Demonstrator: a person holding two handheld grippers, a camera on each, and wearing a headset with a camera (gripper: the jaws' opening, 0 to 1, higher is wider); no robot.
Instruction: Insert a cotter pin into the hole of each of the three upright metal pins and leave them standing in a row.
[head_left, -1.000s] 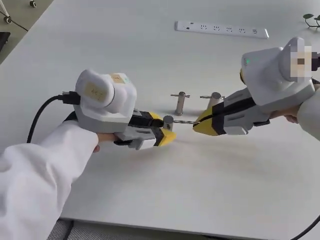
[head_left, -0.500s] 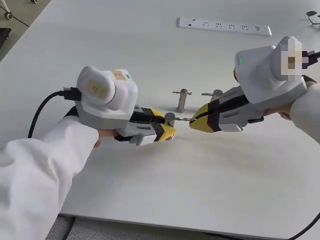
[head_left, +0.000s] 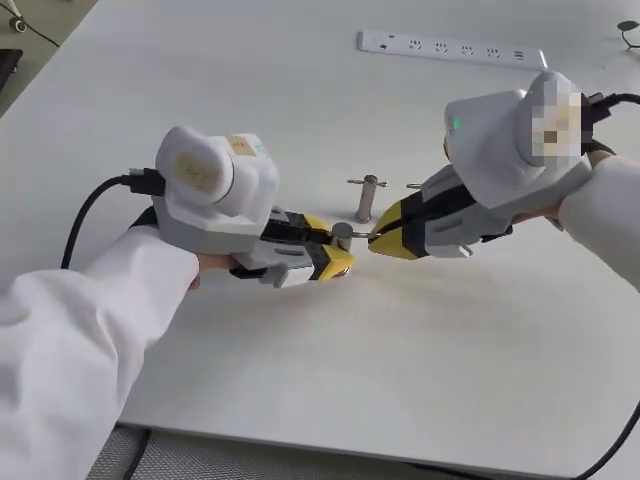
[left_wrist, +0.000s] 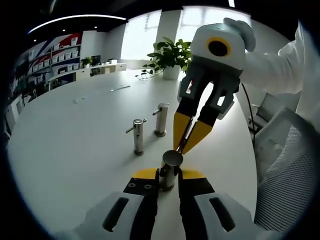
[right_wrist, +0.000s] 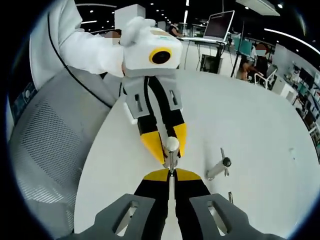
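Observation:
My left gripper (head_left: 338, 252) (left_wrist: 170, 175) is shut on a short upright metal pin (head_left: 342, 232) (left_wrist: 170, 167) near the table's middle. Facing it from the right, my right gripper (head_left: 377, 238) (right_wrist: 170, 175) is shut on a thin cotter pin (head_left: 360, 236) (right_wrist: 171, 162), whose tip meets the top of the held pin (right_wrist: 172, 145). Just behind stands a second metal pin (head_left: 368, 197) (left_wrist: 138, 135) with a cotter pin through it. A third metal pin (left_wrist: 160, 119) stands beyond it; in the head view my right gripper hides most of it.
A white power strip (head_left: 450, 48) lies at the far edge of the white table (head_left: 300, 380). A black cable (head_left: 90, 215) trails left from the left gripper. White sleeves come in at both sides. Open tabletop lies in front of the grippers.
My right gripper has moved left toward the held pin, closing the gap so the cotter pin's tip now reaches the pin's head. The left gripper has stayed about where it was.

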